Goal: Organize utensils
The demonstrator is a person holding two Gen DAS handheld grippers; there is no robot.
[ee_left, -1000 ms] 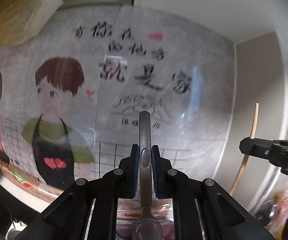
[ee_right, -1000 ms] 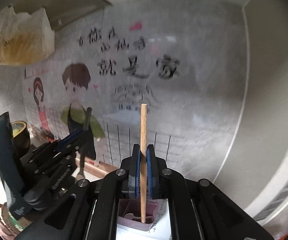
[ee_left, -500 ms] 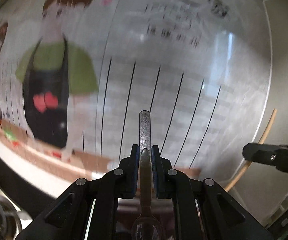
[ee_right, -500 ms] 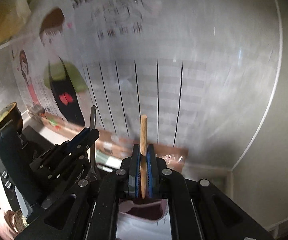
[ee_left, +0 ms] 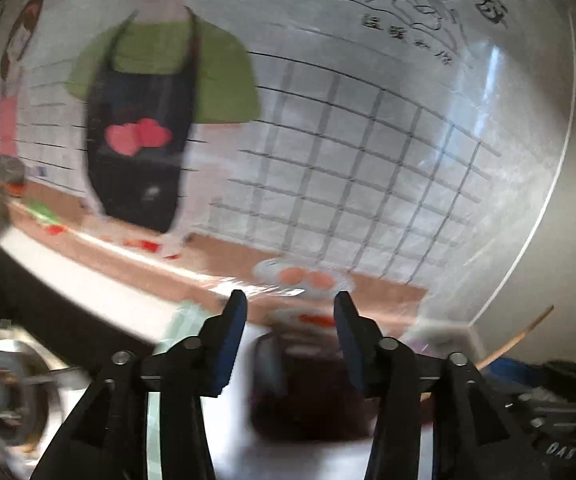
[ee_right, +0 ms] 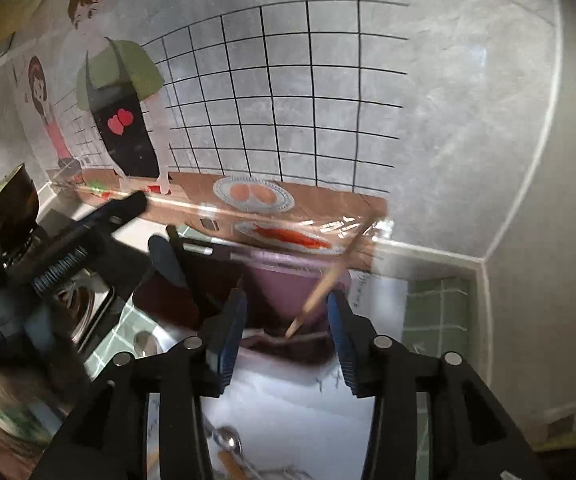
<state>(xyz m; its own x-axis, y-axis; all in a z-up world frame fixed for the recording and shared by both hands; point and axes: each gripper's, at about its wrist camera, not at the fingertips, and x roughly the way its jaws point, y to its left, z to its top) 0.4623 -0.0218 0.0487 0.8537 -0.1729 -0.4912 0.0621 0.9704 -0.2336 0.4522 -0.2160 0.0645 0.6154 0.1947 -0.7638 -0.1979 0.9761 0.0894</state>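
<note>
My left gripper [ee_left: 288, 340] is open and empty above a dark purple holder [ee_left: 307, 392], blurred by motion. My right gripper [ee_right: 286, 334] is open; a wooden chopstick [ee_right: 327, 280] leans tilted in the purple utensil holder [ee_right: 288, 284] between the jaws, free of the pads. The chopstick also shows in the left wrist view [ee_left: 519, 340] at right. The left gripper [ee_right: 100, 232] shows in the right wrist view at left. A spoon [ee_right: 230, 440] lies at the bottom of the right wrist view.
A wall sticker with cartoon cooks and a tile grid [ee_right: 288, 100] stands close behind the holder. A steel sink [ee_right: 88, 296] lies to the left. A white sheet [ee_right: 288, 400] lies on the green-tiled counter [ee_right: 435, 308]. A dark pot [ee_right: 16, 196] stands far left.
Both grippers have tilted down toward the holder and opened. The left has let go of the spoon, the right has let go of the chopstick, which now leans in the holder.
</note>
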